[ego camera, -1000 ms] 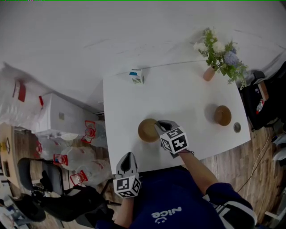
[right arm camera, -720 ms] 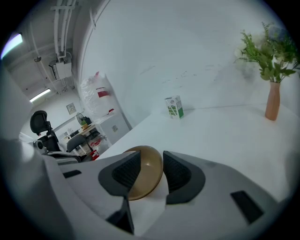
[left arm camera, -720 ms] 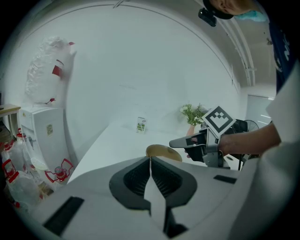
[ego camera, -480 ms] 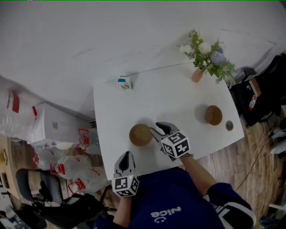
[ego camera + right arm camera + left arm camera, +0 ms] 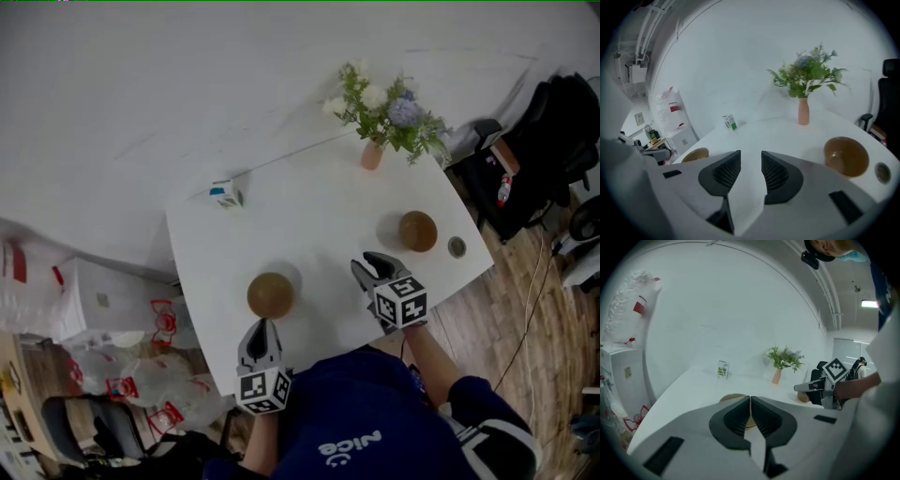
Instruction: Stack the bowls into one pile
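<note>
At the right claw (image 5: 368, 263): its jaws are standing partly apart, having just been opening, and nothing is lying between them.
Change at that claw: a second back it was sitting at the rim of the left bowl (image 5: 271, 294). Now it is hanging clear of that bowl, off to its right and nearer the right bowl (image 5: 417, 231).
At the left claw (image 5: 263, 325): its jaws are pressing together on nothing, and it is hovering by the near edge, just short of the left bowl.
Bowls: both are sitting upright on the white surface (image 5: 309, 216), well apart and not yet forming a pile.
Meaning for the task: the left bowl is looking let go, so the right bowl is probably becoming the next pick-up.
Further out: a vase of flowers (image 5: 372, 155) and a small carton (image 5: 226, 194) are standing toward the far edge.
</note>
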Demonstrator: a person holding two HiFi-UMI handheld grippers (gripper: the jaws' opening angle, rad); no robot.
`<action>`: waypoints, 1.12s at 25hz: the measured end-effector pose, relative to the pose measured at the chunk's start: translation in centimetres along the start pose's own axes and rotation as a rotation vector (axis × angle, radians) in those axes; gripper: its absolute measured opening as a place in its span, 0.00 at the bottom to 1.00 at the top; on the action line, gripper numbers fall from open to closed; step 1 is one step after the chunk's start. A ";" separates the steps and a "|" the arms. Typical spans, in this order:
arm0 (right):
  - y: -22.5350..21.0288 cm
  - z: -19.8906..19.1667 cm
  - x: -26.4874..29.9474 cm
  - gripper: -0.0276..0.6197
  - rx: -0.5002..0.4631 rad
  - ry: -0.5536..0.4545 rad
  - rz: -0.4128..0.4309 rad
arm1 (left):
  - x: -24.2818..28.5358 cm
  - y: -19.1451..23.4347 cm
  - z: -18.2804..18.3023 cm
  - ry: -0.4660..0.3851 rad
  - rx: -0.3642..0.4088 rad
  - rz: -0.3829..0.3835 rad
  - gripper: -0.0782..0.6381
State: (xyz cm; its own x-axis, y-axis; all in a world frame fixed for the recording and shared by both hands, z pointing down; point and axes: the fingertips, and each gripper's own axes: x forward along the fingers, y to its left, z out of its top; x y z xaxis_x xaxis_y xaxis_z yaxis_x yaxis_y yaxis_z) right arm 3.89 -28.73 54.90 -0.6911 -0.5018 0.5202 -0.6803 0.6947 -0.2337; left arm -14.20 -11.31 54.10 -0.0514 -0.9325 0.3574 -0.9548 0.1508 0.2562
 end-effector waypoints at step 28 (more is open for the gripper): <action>-24.4 -2.1 -8.6 0.27 0.208 0.021 -0.432 | 1.5 -4.8 -2.3 0.017 -0.016 -0.003 0.15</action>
State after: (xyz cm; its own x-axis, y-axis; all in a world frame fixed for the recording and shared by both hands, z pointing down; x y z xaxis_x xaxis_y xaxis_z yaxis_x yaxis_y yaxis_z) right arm 26.96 -40.27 57.84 -0.3305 -0.7099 0.6220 -0.9401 0.3059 -0.1505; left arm -9.02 -12.70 55.51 -0.0431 -0.9272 0.3721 -0.9500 0.1533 0.2720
